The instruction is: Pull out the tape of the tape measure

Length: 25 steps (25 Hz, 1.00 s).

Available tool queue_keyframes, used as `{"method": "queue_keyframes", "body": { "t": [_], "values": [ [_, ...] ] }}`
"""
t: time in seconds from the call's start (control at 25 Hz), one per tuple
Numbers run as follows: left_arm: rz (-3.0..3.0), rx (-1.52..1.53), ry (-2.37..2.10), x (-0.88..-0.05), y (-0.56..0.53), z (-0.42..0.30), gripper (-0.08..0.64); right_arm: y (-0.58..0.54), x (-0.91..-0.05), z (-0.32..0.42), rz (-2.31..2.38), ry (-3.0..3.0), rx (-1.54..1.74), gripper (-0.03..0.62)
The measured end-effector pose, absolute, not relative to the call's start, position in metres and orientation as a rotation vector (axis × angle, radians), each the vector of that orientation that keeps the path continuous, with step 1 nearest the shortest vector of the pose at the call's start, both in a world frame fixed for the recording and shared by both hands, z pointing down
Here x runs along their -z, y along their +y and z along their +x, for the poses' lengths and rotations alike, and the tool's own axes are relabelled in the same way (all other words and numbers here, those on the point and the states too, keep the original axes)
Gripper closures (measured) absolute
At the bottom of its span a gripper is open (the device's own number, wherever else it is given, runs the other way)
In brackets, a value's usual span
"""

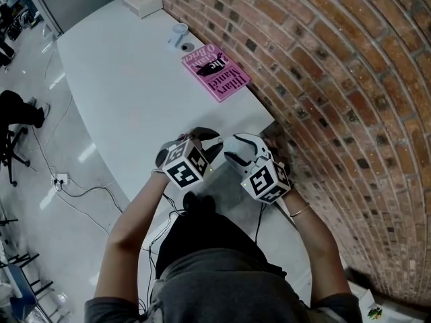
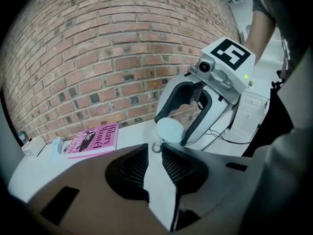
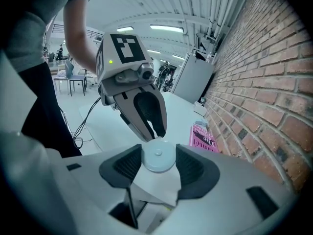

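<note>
White table (image 1: 121, 79) by a brick wall (image 1: 323, 79) filled the head view. In the left gripper view, my left gripper (image 2: 154, 151) pinched the tape's ring (image 2: 155, 147), fingers narrow. In the right gripper view, my right gripper (image 3: 158, 161) clamped the tape measure (image 3: 157, 155). I judged a straight, steady pull best, with the case held firm.

desk (image 1: 128, 79): white, long, against brick wall (image 1: 337, 79)
book (image 1: 215, 71): pink, lying flat beside the wall
box (image 1: 141, 3): white, at desk's far end
floor (image 1: 27, 73): loose cables (image 1: 87, 192)
</note>
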State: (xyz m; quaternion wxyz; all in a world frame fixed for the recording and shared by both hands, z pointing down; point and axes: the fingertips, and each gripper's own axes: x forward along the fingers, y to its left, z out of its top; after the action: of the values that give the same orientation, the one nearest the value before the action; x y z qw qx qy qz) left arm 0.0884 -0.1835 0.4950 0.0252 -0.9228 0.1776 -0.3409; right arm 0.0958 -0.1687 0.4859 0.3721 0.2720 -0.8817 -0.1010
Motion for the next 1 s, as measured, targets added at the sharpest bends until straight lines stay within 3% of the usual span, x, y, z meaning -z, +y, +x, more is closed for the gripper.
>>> {"method": "queue_keyframes", "body": {
  "t": [1.0],
  "values": [
    [-2.886,1.08,0.718,-0.503,-0.198,0.056,0.491,-0.184,-0.502,0.081,0.685,-2.273,0.168,0.37]
  ]
}}
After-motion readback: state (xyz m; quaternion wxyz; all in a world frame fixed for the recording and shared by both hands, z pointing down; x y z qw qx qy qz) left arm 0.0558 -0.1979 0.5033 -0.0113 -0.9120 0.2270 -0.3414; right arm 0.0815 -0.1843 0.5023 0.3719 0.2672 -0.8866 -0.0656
